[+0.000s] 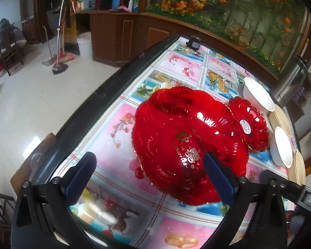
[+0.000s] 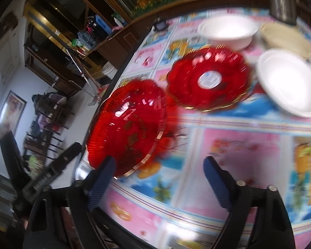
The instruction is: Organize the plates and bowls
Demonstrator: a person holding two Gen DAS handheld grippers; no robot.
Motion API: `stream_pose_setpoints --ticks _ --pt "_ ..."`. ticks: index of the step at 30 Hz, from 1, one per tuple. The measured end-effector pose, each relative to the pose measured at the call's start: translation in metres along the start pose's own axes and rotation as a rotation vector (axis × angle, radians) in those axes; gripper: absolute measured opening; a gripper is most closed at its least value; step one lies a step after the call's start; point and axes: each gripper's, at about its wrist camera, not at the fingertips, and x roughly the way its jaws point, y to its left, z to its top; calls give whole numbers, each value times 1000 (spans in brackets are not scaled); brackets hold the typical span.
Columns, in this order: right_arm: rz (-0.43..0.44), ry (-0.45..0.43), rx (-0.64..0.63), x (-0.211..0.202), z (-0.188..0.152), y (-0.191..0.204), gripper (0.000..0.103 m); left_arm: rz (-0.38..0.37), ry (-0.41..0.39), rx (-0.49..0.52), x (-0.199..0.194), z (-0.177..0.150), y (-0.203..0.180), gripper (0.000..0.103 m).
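Note:
A large red scalloped plate (image 1: 182,141) lies on the patterned table, right in front of my open left gripper (image 1: 149,178); its right finger (image 1: 215,178) overlaps the plate's near rim. A smaller red plate (image 1: 248,124) with a round sticker sits just behind it. White bowls (image 1: 258,96) and cream bowls (image 1: 282,120) line the right side. In the blurred right wrist view, my right gripper (image 2: 157,182) is open and empty above the table, with the large red plate (image 2: 126,124) ahead left, the small red plate (image 2: 207,78) and a white bowl (image 2: 288,81) beyond.
The table edge (image 1: 89,103) runs along the left with tiled floor below. A steel kettle (image 1: 290,83) stands at the far right, and a small black object (image 1: 193,42) sits at the far end. A wooden cabinet and a flower mural stand behind the table.

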Motion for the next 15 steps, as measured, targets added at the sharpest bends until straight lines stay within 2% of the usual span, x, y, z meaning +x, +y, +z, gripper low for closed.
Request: stream_pose_setpoints --ticks 2,5,8,11,13,14,15 --pt "-4 24 31 14 5 0 76 15 15 13 9 1 -3 98" --pt "-4 42 56 30 10 1 65 13 56 11 24 3 -4 87" --pt "-11 58 79 40 16 -2 62 14 91 -7 34 3 -2 73" --pt "-15 63 82 49 20 -5 50 20 110 -16 40 0 1 60" --pt "-30 72 87 54 21 -6 40 28 126 -19 45 -1 1 41" --pt "-33 74 90 55 21 -7 33 24 143 -30 50 -2 3 36" --pt "-37 77 91 58 21 -7 27 20 154 -36 52 -3 4 27"
